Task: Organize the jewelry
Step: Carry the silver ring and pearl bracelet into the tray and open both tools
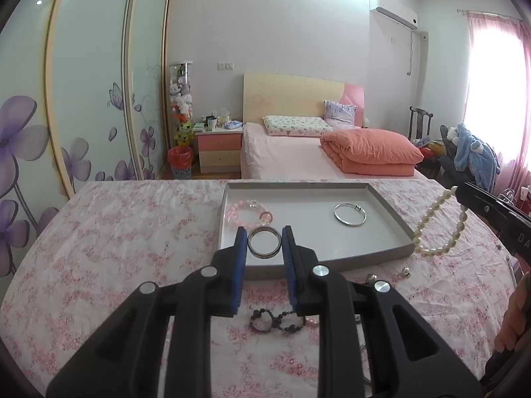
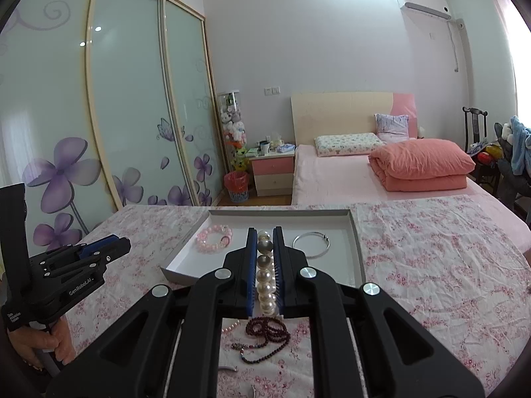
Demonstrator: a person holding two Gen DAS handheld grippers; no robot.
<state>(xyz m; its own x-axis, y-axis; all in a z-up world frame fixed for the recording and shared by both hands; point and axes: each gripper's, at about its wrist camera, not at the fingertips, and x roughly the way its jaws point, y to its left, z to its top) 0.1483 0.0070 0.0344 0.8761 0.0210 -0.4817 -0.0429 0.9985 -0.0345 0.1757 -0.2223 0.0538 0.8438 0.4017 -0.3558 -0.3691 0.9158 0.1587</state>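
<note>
Left wrist view — floral tablecloth [image 1: 116,248], bed [image 1: 298,156] behind — left gripper [image 1: 265,246] pinches a ring [image 1: 264,246], right gripper [image 1: 464,195] pearls [image 1: 441,229].

Open tray [image 1: 391,219] middle between bracelets

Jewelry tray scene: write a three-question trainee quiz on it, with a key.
1. True or false: the left gripper is shut on a dark metal ring.
2. What does the right gripper hold? A) a silver bangle B) a pearl bracelet C) a pink bead bracelet
3. Name the two pieces that lie inside the grey tray.

Key
1. True: the ring sits clamped between the blue pads.
2. B: the pearl bracelet runs between its fingers, and hangs from it in the left wrist view.
3. The pink bead bracelet on the left side and the silver bangle on the right side.
</note>
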